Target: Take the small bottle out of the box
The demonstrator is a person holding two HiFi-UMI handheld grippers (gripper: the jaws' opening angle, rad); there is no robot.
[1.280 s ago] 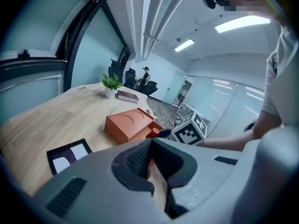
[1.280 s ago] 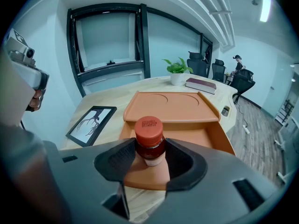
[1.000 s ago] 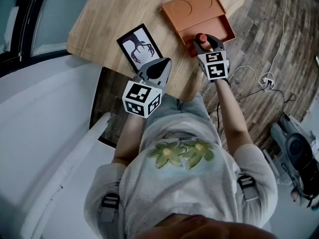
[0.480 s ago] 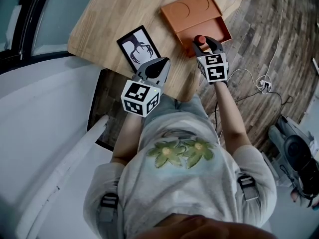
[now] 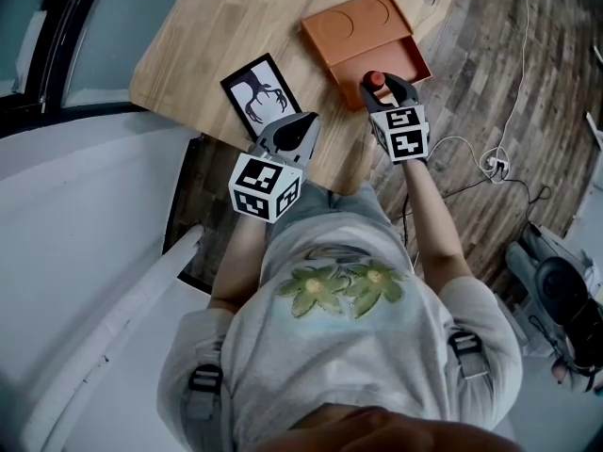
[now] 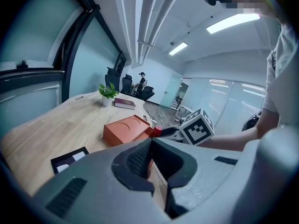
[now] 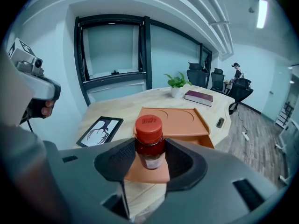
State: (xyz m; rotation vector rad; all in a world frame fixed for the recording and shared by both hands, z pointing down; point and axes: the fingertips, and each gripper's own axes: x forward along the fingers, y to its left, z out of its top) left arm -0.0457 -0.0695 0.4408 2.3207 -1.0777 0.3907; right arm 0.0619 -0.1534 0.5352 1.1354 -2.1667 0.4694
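A small bottle (image 7: 150, 143) with a red cap (image 5: 375, 78) sits between the jaws of my right gripper (image 7: 150, 149), which is shut on it. In the head view the right gripper (image 5: 381, 90) holds it at the near, open end of the orange box (image 5: 364, 24), over the box's front edge. The box's flat lid (image 7: 174, 115) has two round recesses. My left gripper (image 5: 290, 132) hovers over the wooden table's near edge, left of the box, jaws together and empty. From the left gripper (image 6: 151, 142) view, the box (image 6: 122, 128) and the red cap (image 6: 158, 131) lie ahead.
A black-framed picture (image 5: 263, 88) lies on the wooden table (image 5: 217, 17) left of the box. At the table's far end stand a potted plant (image 7: 176, 84) and a book (image 7: 198, 96). Cables (image 5: 490, 158) trail over the floor to the right.
The right gripper, with the bottle in it, has shifted only slightly by the box's front edge. The left gripper has stayed where it was.
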